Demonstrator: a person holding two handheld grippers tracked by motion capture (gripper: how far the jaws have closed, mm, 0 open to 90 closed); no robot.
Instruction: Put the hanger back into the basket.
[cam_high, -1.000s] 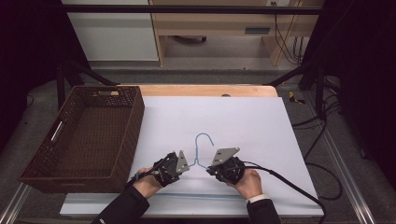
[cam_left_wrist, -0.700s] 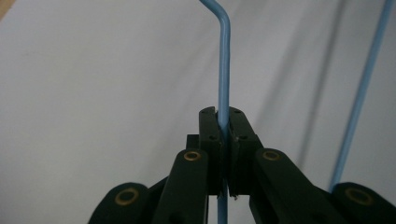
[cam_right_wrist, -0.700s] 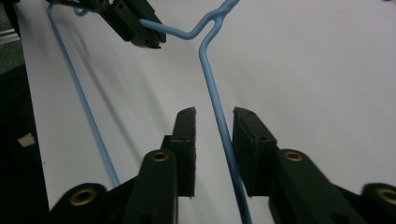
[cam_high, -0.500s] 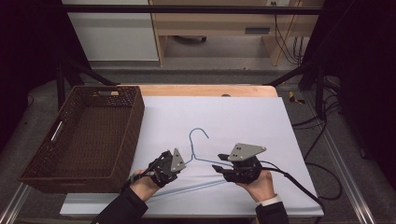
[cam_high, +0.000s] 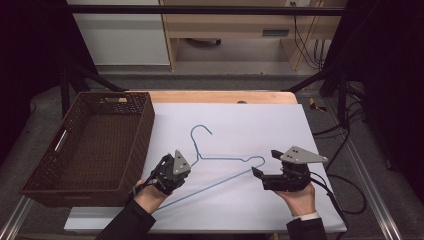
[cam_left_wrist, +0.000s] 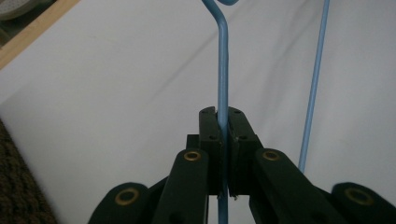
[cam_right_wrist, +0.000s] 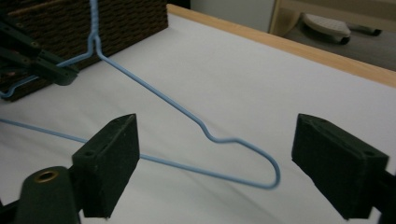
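left tool: my left tool (cam_high: 181, 161) is clamped tight on the blue wire hanger (cam_high: 220, 165), pinching one wire run just beside the twisted neck; in the left gripper view the wire passes straight up between the closed jaws (cam_left_wrist: 223, 135)
right tool: my right tool (cam_high: 260, 167) is spread wide and grips nothing; in the right gripper view the hanger's rounded shoulder end (cam_right_wrist: 261, 172) lies between the two pads, touching neither
hanger: it lies on the white sheet of the counter (cam_high: 260, 125), hook pointing away from me, long bottom wire slanting back toward my left hand (cam_high: 150, 192)
right hand: my right hand (cam_high: 300, 197) holds its tool low over the counter, just beside the hanger's end
basket: a brown woven basket (cam_high: 90, 145) sits at the left of the counter, near my left tool
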